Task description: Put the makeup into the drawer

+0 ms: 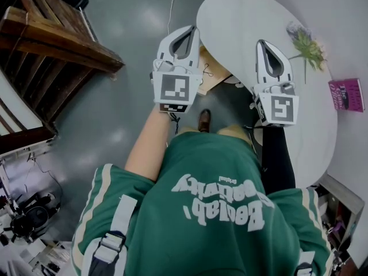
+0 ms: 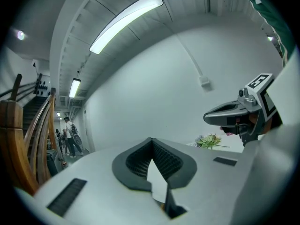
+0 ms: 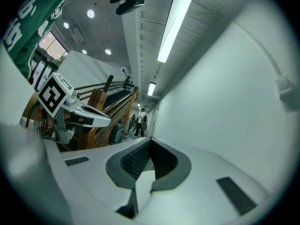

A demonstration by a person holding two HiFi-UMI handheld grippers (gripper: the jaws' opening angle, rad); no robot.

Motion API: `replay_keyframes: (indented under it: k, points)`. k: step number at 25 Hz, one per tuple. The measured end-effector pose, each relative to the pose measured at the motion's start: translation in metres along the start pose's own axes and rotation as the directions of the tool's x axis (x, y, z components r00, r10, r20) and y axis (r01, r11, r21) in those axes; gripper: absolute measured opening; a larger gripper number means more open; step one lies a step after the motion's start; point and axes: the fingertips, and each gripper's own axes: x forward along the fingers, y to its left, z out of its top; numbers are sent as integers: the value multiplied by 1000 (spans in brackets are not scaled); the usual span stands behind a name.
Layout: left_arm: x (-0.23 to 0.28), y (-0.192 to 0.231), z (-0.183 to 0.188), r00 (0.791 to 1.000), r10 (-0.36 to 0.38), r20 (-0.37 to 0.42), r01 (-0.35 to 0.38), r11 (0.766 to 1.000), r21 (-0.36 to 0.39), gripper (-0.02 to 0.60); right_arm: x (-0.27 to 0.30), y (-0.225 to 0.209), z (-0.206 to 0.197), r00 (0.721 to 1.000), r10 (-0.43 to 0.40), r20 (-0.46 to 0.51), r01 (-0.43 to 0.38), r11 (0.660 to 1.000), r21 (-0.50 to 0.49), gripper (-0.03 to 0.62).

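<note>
Where the makeup lay could not be told, while the white left hand-held gripper (image 1: 194,32) and white right hand-held gripper (image 1: 262,43) had jaws pressed together, empty, at the near edge of the white oval bench (image 1: 241,10) bearing a green sprig (image 1: 309,48) and a pink book (image 1: 346,94) far right.

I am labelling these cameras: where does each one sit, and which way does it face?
Head view: on the person's head, facing steeply down at the green shirt, left gripper, right gripper and white table.
Left gripper view: on that gripper, facing along its shut jaws toward a white wall; right gripper at right.
Right gripper view: on that gripper, along its shut jaws toward a corridor; left gripper and green shirt at left.
Shared: head and left gripper views both show the plant.
</note>
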Motion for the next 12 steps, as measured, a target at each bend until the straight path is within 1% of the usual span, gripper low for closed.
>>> replay_keyframes:
  k: [5,12]
  points:
    - [0,-2,1,1000,-14,1,14,1000,12,15,0,1,4,1000,-15,-3,15,1000,5,8]
    - [-1,-5,4,1000,-12,6,12,1000,15,15,-1,2,7,1000,6,14,-5,1000,-3,8]
